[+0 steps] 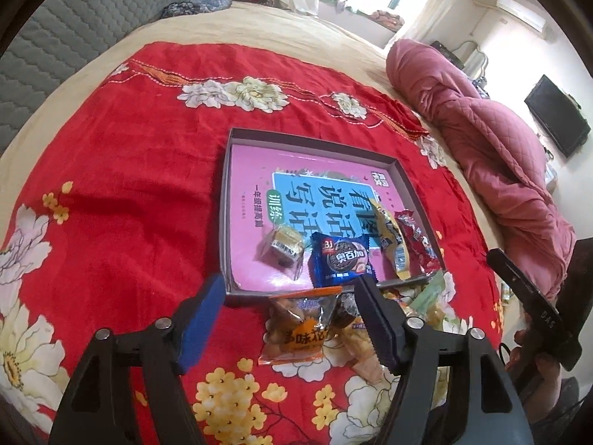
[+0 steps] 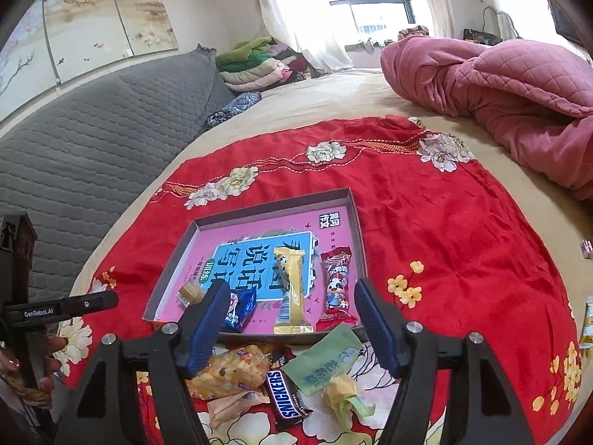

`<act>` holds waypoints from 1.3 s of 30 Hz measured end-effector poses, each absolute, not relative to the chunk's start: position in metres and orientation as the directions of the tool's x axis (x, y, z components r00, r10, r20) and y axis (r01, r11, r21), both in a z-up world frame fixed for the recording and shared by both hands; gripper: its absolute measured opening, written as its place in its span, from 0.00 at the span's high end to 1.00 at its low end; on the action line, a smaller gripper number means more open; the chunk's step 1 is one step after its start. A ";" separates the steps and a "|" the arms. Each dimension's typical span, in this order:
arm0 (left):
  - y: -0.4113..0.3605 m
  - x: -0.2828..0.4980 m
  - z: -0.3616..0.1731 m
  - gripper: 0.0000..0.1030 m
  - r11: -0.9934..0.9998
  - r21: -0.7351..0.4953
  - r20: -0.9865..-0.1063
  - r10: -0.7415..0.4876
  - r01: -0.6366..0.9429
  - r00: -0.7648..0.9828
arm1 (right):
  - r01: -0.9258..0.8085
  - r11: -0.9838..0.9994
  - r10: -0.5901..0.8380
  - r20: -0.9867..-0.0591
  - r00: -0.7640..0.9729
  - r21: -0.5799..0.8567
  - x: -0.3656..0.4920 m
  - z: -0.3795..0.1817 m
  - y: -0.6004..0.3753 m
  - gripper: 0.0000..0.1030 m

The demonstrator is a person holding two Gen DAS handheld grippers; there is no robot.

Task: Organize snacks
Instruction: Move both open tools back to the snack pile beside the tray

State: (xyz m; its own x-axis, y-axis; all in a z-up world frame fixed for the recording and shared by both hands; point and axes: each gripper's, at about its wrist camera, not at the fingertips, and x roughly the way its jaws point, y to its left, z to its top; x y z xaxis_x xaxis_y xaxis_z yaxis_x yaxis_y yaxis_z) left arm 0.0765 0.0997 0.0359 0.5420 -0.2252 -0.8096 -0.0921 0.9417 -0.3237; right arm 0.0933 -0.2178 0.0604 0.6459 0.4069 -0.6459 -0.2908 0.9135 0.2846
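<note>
Sorting partway: four snacks in shallow box; Snickers bar, peanut pack outside; left tool, right tool spread, empty.

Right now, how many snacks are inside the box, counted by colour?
Gold candy: 1
Blue cookie packet: 1
Yellow stick packet: 1
Red packet: 1
Total in the box: 4
</note>
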 end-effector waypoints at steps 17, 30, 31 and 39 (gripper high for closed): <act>0.091 0.069 0.018 0.28 0.952 -0.296 -0.846 -0.222 -0.082 0.485 | -0.281 0.920 0.392 -0.682 0.618 0.274 0.084 0.045 -0.226 0.33; 0.079 0.066 0.004 0.28 0.958 -0.283 -0.869 -0.233 -0.052 0.436 | -0.280 0.923 0.382 -0.704 0.599 0.263 0.078 0.037 -0.226 0.32; 0.078 0.067 0.003 0.28 0.958 -0.283 -0.871 -0.235 -0.050 0.432 | -0.279 0.924 0.380 -0.707 0.596 0.262 0.078 0.035 -0.226 0.32; 0.073 0.066 -0.007 0.28 0.957 -0.288 -0.880 -0.248 -0.039 0.406 | -0.262 0.930 0.364 -0.742 0.563 0.257 0.076 0.021 -0.230 0.32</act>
